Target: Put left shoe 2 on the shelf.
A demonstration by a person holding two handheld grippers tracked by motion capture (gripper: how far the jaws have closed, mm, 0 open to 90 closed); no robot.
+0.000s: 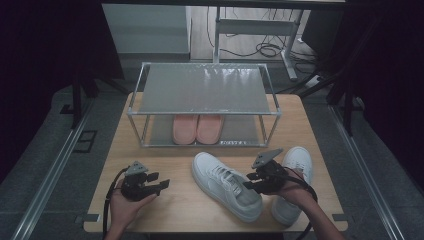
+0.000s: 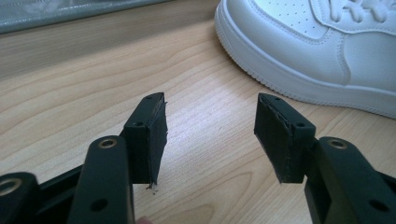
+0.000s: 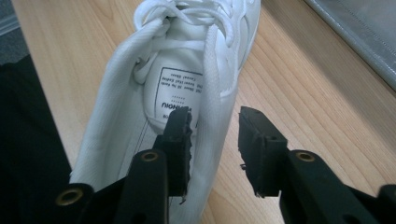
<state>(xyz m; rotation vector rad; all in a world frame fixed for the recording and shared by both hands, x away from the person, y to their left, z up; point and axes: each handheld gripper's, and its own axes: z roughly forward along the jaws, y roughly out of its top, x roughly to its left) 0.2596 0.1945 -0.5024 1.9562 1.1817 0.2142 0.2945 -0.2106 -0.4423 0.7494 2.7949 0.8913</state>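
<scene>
Two white sneakers (image 1: 227,185) (image 1: 292,182) with white laces rest on a light wood-grain counter (image 1: 175,200). Pink slippers (image 1: 197,128) sit under a silver-grey shoe rack (image 1: 202,90). Both grippers (image 1: 162,185) (image 1: 248,181) are black.

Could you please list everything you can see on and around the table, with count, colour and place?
White sneakers: 2, white; one lies angled at the table's front centre, the other at the front right.
Pink slippers: 2, pink, side by side on the rack's lower shelf.
Shoe rack: 1, silver frame with grey shelves, at the back of the table, top shelf bare.
Table: 1, light wood.
Cables: several, black, on the floor behind the table.
Left gripper: 1, black, front left, fingers open over bare wood.
Right gripper: 1, black, open, one of its fingers inside the right sneaker's collar, the other outside.
</scene>
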